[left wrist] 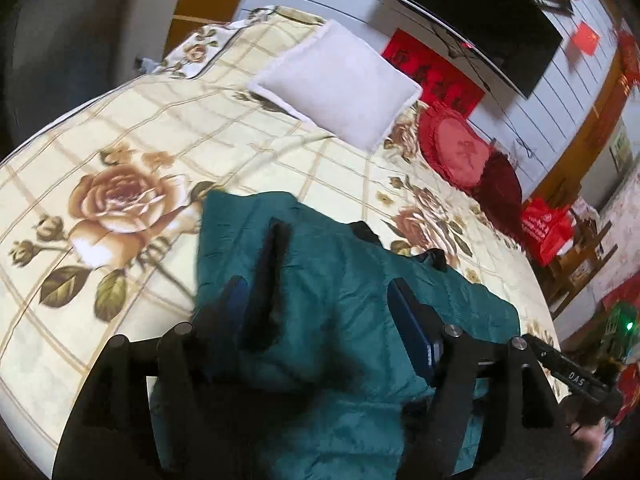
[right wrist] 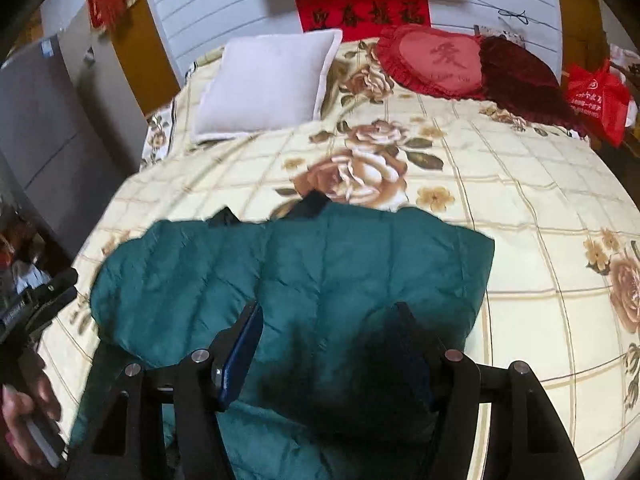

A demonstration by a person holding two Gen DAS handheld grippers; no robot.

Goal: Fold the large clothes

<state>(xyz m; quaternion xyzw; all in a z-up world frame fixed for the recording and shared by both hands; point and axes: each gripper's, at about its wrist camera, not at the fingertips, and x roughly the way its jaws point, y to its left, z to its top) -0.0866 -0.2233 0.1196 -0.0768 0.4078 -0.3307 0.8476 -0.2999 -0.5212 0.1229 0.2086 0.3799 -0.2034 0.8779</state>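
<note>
Here the green jacket (right wrist: 320, 280) lies on the bed (right wrist: 520, 208), folded into a broad pad whose long axis runs left to right across the near edge, with black trim poking out along its far side. Both grippers hang over it, pointing down and forward toward the pillows. The left gripper (left wrist: 316, 312) stands over the left half, its jaws apart with a black-edged fold of the jacket rising between them; the pads do not press on it, so it grips nothing. The right gripper (right wrist: 332, 340) is over the right half, jaws likewise apart with cloth and shadow between them, nothing pinched. Each gripper shows at the edge of the other's view, so the two hands are near each other. Judging by this, the next fold would bring one short end over the other along that long axis, and each hand is nearest its own end.

The bed carries a cream cover with a grid and brown roses. At its head lie a white pillow (right wrist: 268, 84), a red heart cushion (right wrist: 436, 60) and a dark red cushion (right wrist: 524, 80). Behind them is a white panelled wall with a red banner (right wrist: 364, 12) and a dark screen above; a red bag (right wrist: 596, 100) sits at the far right
</note>
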